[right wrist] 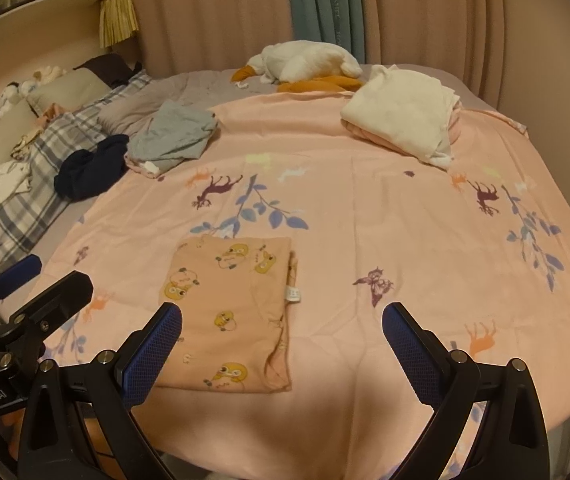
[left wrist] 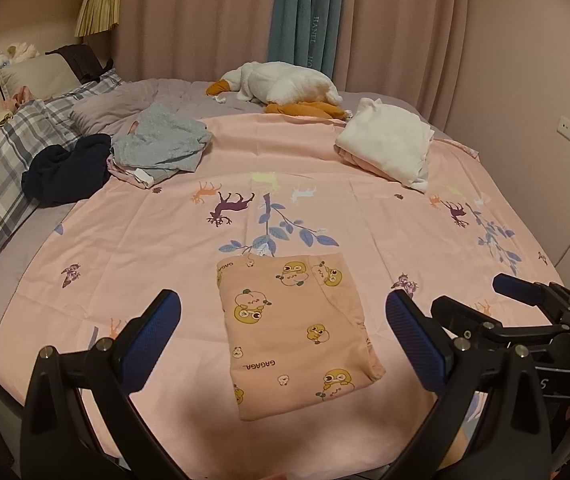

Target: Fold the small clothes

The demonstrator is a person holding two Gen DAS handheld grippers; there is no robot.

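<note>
So the duck-print garment point(left wrist: 297, 332) looks folded already, a neat rectangle flat on the pink sheet point(left wrist: 365, 208), dead centre at the near edge. Left gripper point(left wrist: 283, 340) and right gripper point(right wrist: 281, 354) both hover over it with jaws wide apart, holding nothing. Finished stack point(left wrist: 385, 146) sits at 1 o'clock. Still to do, I'd guess: the grey clothes point(left wrist: 161, 146) and navy lump point(left wrist: 67, 174) at 10 o'clock, both crumpled.
</note>
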